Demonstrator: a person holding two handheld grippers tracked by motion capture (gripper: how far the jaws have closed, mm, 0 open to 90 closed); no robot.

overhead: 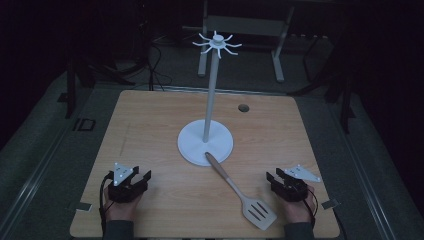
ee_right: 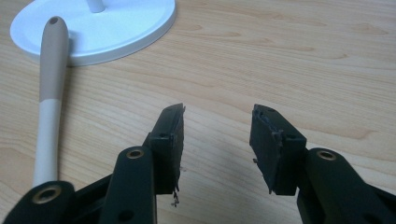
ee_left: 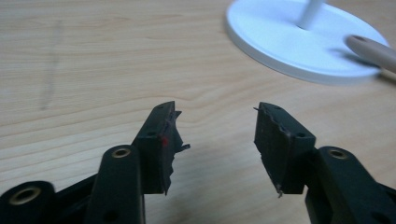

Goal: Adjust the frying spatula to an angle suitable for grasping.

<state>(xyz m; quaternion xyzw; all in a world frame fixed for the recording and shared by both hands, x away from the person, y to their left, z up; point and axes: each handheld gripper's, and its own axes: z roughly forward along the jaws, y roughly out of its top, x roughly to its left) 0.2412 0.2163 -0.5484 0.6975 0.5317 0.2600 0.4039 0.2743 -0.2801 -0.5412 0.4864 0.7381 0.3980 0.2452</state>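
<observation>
The slotted spatula (overhead: pixel 240 189) lies nearest, flat on the wooden table (overhead: pixel 150 125) – its blade toward the person, its handle tip resting on the white round base of the stand (overhead: pixel 206 142), whose pole stands upright with bare hooks on top. The left gripper (overhead: pixel 145 176) rests low at the near left corner, jaws apart over bare wood. The right gripper (overhead: pixel 270 177) sits just right of the spatula – jaws apart, gripping nothing
</observation>
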